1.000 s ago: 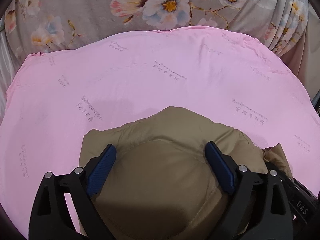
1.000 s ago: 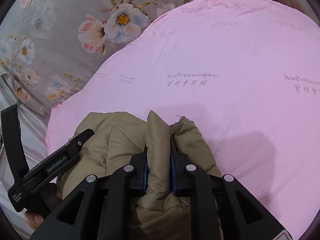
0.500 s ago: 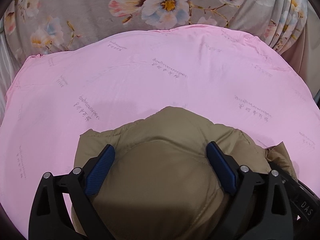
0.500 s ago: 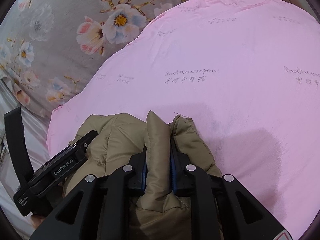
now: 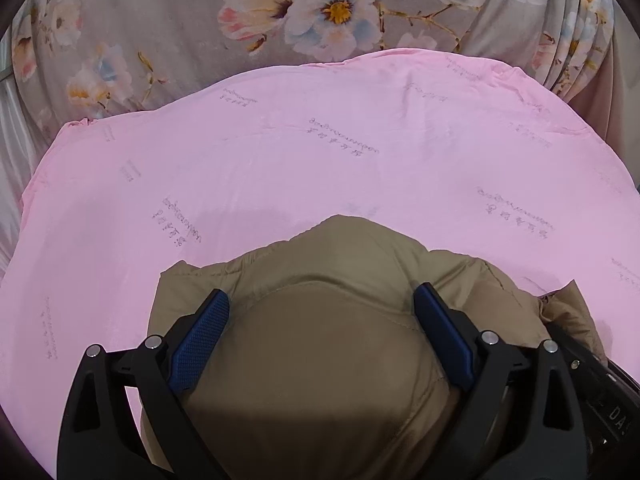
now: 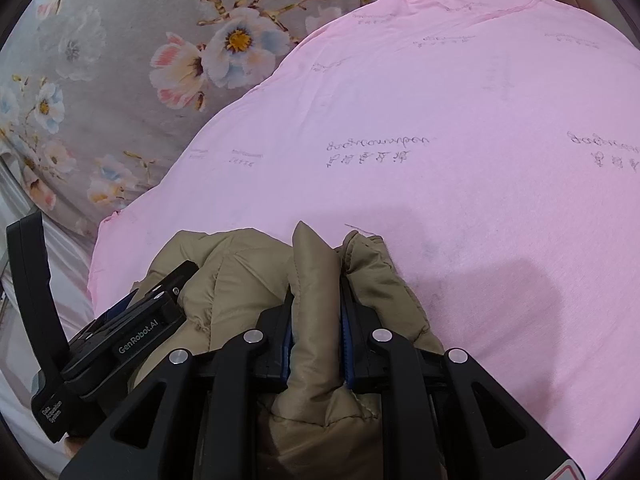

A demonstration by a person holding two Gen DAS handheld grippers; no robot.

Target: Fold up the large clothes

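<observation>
1. My left tongs stand wide apart, blue pads on either side of a rounded bulge of the jacket. The pads sit against the bulge's flanks, but the jaws are spread, not pinched shut on cloth.
2. My right tongs are closed on a raised fold of the same jacket; the fold stands up between the pads and pokes out past their tips.
3. The jacket is tan, padded and quilted, bunched into a lump directly under both tongs. It lies on the near part of the pink sheet, which carries faint lines of grey script.
4. In the right wrist view, the left tongs show as a black body at lower left, resting against the jacket's left side, with "GenRobot.AI" printed on it.
5. In the left wrist view, a flap of the jacket spreads out to the right, next to a black piece of the other tool at the frame's edge.
6. Beyond the sheet lies a grey floral cover with pink, white and blue blossoms. It is also seen at upper left in the right wrist view.
7. A shadow falls on the sheet right of the jacket in the right wrist view.
</observation>
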